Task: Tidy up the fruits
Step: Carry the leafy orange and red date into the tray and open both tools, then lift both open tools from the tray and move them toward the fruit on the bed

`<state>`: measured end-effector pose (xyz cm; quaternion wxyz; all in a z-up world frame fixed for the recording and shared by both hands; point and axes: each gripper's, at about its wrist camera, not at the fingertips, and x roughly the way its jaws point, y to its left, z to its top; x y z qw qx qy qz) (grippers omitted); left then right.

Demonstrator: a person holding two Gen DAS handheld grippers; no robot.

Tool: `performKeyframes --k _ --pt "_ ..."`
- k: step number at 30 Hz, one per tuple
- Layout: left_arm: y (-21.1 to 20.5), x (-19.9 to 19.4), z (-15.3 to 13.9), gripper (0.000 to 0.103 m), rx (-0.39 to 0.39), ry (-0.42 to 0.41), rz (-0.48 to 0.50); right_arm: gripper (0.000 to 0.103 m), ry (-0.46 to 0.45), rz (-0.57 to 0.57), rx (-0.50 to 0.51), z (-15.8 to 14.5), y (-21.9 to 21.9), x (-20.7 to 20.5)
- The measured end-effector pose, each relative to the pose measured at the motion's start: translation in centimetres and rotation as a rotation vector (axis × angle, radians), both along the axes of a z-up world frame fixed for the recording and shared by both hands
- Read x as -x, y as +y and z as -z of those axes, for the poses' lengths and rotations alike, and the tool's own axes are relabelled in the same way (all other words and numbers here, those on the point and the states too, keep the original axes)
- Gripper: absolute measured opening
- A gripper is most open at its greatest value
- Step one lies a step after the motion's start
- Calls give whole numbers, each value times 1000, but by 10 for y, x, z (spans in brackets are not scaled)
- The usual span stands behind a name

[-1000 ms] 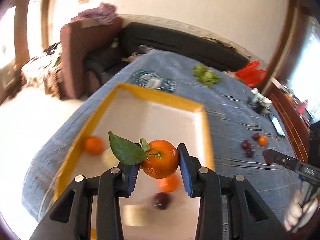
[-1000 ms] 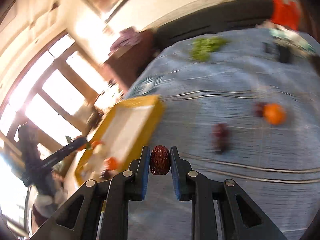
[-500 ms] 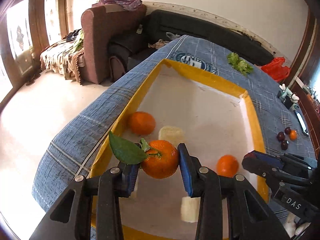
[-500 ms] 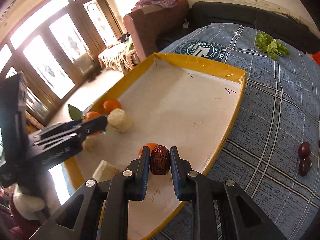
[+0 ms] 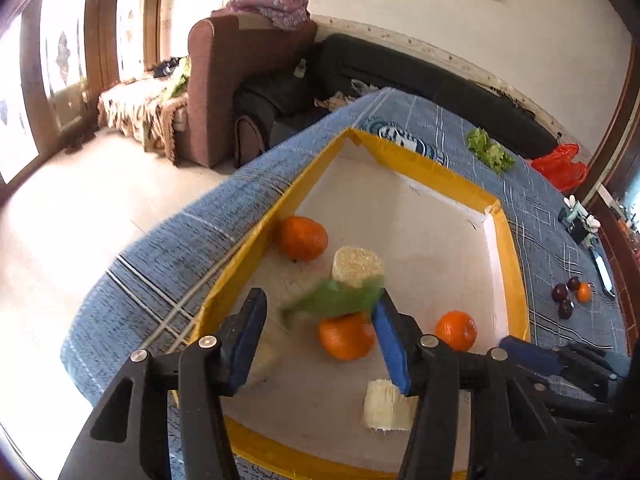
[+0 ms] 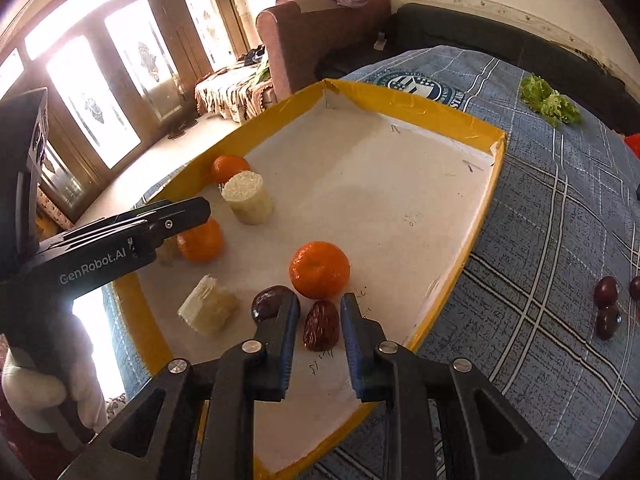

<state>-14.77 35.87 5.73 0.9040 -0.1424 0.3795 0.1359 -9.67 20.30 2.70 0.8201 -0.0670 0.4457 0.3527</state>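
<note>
A yellow-rimmed tray (image 5: 440, 178) (image 6: 420, 108) with a white floor lies on the blue cloth. My left gripper (image 5: 318, 338) is open above it; a leafy tangerine (image 5: 346, 336) sits loose between its fingers, blurred. My right gripper (image 6: 320, 330) is open over the tray's near end, with a wrinkled red date (image 6: 321, 326) lying on the floor between its fingers. Two more tangerines (image 5: 302, 238) (image 6: 319, 269), a dark date (image 6: 270, 307) and pale cut stalk pieces (image 6: 248, 197) lie in the tray.
Dark fruits (image 6: 606, 291) and a small orange (image 5: 584, 292) lie on the cloth right of the tray. Lettuce (image 6: 550, 102) lies farther back. A brown armchair (image 5: 240, 80) and black sofa stand beyond the table's far edge.
Both grippers have opened. The left let go of the leafy tangerine, which dropped toward the tray floor. The right let go of the red date, which now lies in the tray.
</note>
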Motion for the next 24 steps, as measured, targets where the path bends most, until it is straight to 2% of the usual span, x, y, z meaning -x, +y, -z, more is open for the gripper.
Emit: performKeyframes --k 5,7,10,15,19,24 --pt "-16 14 -25 81 -77 -69 -35 51 -51 64 -55 -20 -35 7" --pt "-29 19 -37 85 -112 -95 -26 54 -63 100 -75 -25 -51 9" --pt "-48 24 -51 86 -130 -123 11 55 -62 160 -118 -28 -78 10" --pt "-85 29 -65 86 -243 -114 31 58 -52 241 -165 -30 -111 12" --pt "-105 27 -68 86 -305 -102 54 59 -50 275 -177 -30 -131 13" --pt "-122 25 -69 86 -330 -89 79 59 -51 300 -193 -30 -152 17"
